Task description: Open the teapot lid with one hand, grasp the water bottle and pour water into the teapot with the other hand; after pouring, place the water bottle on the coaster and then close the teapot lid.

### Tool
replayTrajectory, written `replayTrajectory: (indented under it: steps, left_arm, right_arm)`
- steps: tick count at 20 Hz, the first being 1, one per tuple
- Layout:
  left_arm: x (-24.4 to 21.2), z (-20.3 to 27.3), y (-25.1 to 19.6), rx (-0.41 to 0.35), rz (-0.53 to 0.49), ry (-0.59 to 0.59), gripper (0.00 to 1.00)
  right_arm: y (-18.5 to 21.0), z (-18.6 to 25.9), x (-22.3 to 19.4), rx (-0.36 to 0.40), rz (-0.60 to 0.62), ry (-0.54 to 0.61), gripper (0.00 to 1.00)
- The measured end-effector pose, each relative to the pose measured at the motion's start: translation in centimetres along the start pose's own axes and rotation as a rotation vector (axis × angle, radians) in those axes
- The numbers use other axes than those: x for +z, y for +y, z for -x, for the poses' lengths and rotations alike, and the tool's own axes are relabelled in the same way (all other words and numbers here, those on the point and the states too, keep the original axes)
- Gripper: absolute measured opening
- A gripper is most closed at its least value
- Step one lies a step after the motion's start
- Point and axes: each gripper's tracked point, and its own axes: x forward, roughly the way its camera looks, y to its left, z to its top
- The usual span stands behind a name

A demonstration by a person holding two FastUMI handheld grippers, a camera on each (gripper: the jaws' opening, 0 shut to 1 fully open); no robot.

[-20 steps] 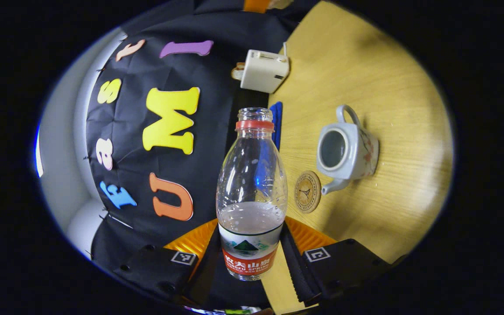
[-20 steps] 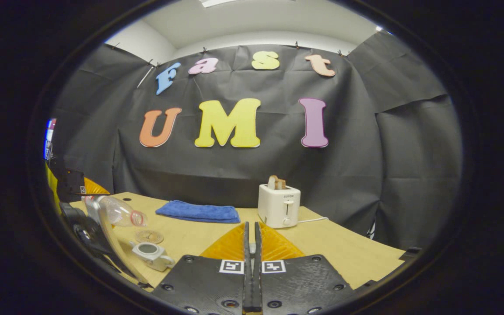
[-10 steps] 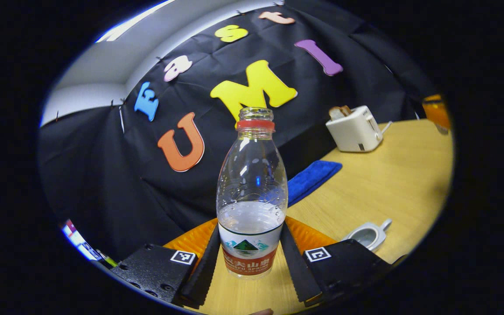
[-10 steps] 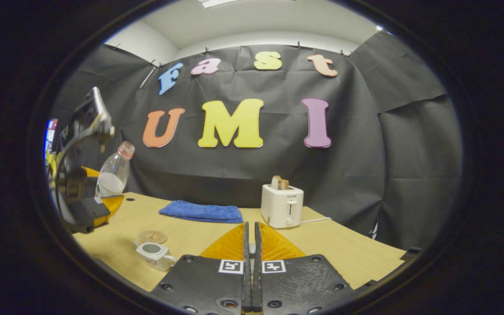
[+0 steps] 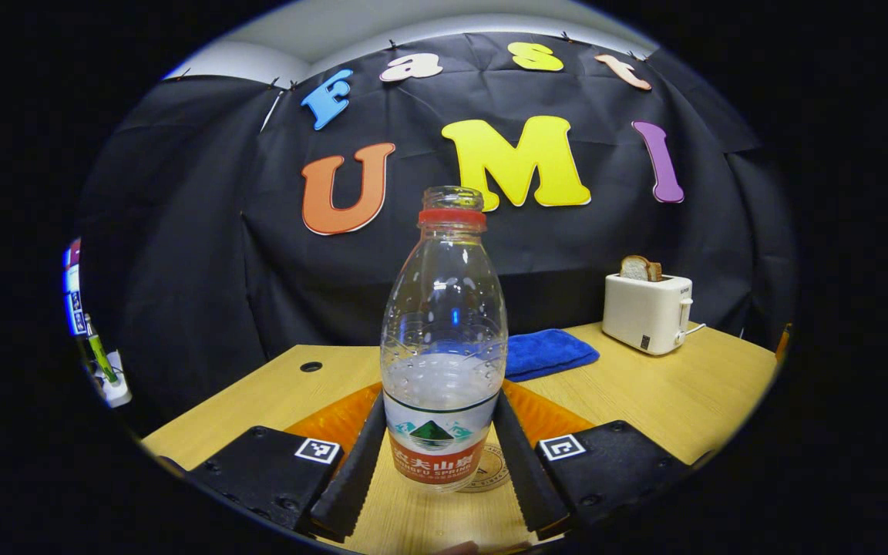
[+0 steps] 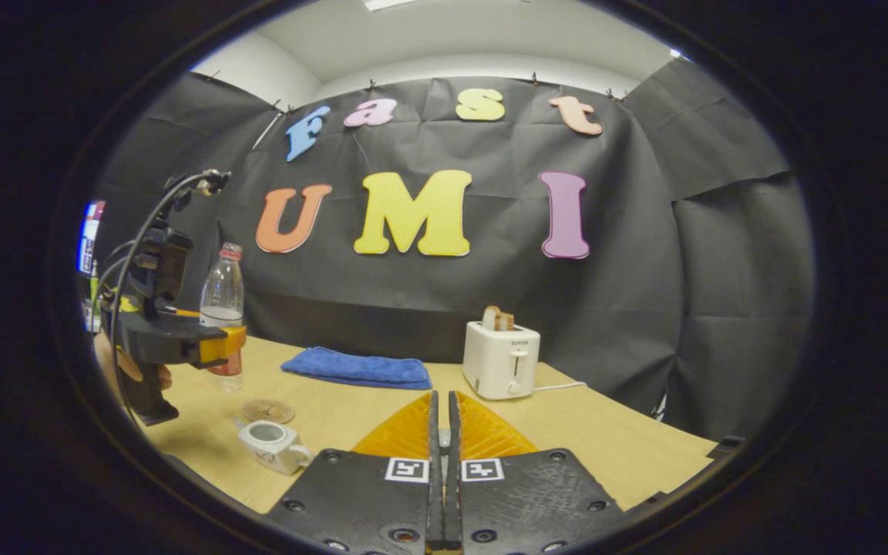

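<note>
Having swung back upright from its pouring tilt, the water bottle (image 5: pixel 444 362) sits clamped in the left gripper (image 5: pixel 438 455) above the near coaster (image 5: pixel 488 472), ready for lowering, while the right gripper (image 6: pixel 441 462) is closed, holding nothing visible.

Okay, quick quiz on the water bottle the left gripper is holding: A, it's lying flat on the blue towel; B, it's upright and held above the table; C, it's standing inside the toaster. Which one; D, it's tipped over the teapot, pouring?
B: the water bottle stands upright, clamped in the left gripper, its base above the wooden table near the coaster, not tilted toward the teapot.
</note>
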Motion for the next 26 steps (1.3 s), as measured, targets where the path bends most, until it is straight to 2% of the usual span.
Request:
replayTrajectory:
  steps: [4,8,12,22,26]
  left_arm:
    - [-1.9,-2.1,-1.8,-0.059,0.066,0.016,0.79]
    - [-3.8,-3.8,-1.8,-0.065,0.094,0.047,0.80]
    - [-5.2,-4.2,-2.8,-0.103,0.140,0.071,0.81]
    - [-4.9,-3.5,-3.0,-0.109,0.073,0.046,0.83]
    - [-4.6,-3.1,-3.1,-0.118,0.050,0.040,0.91]
  right_arm:
    - [-0.2,-0.6,-0.9,-0.005,0.003,0.025,0.00]
    - [-0.5,-1.0,-1.7,-0.014,-0.002,0.045,0.01]
    - [-0.4,-1.3,-2.4,-0.014,0.002,0.061,0.00]
    - [-0.2,-1.3,-2.4,-0.013,0.009,0.061,0.01]
    - [0.0,-1.2,-2.4,-0.010,0.010,0.060,0.01]
